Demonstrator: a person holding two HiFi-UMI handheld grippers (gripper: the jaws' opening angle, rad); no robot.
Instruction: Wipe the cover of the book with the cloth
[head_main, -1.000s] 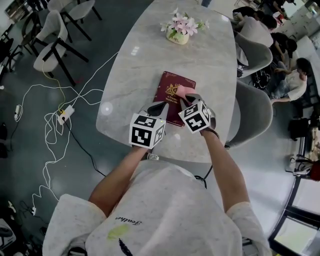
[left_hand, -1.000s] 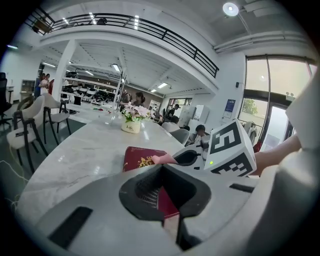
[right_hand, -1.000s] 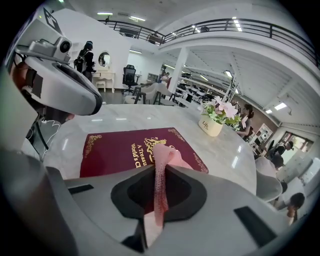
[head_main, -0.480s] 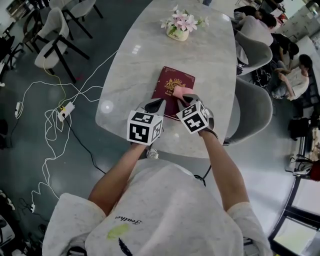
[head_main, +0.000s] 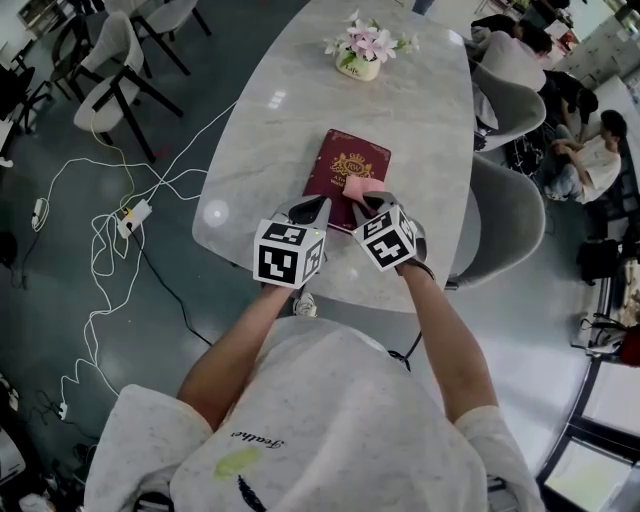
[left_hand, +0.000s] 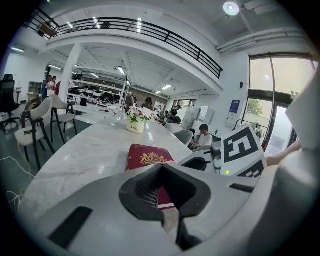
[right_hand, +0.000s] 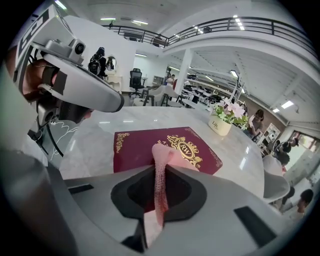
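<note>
Holding a pink cloth (right_hand: 161, 159), the right gripper (right_hand: 159, 172) has its dark jaws closed on the fabric. The cloth is soft and nubbly, pinched into a thin upright fold. Its free end drapes forward onto the book's cover.

Left gripper (left_hand: 161, 168), at 9 o'clock of the right one: jaws drawn together, nothing between them. Ribbed pads show inside the hollow behind the tips. The tips sit at the book's near left corner; contact cannot be told.

Book (head_main: 343, 166): flat on the surface at 12 o'clock of both grippers, a rectangular hardback. The cover is deep maroon and smooth, with a gold crest at centre and gold scrollwork in the corners. The cloth lies on the near right part of the cover.

Surface (head_main: 290, 120): pale marble-look top with grey veins, glossy, with rounded edges.

Further at 12 o'clock, well apart from the book: a small cream pot (head_main: 358, 70) of pink and white flowers.

Floor at 9 o'clock: white cables (head_main: 105, 250) looped on dark grey. At 3 o'clock, grey shell chairs (head_main: 510, 225) stand beside the surface.
</note>
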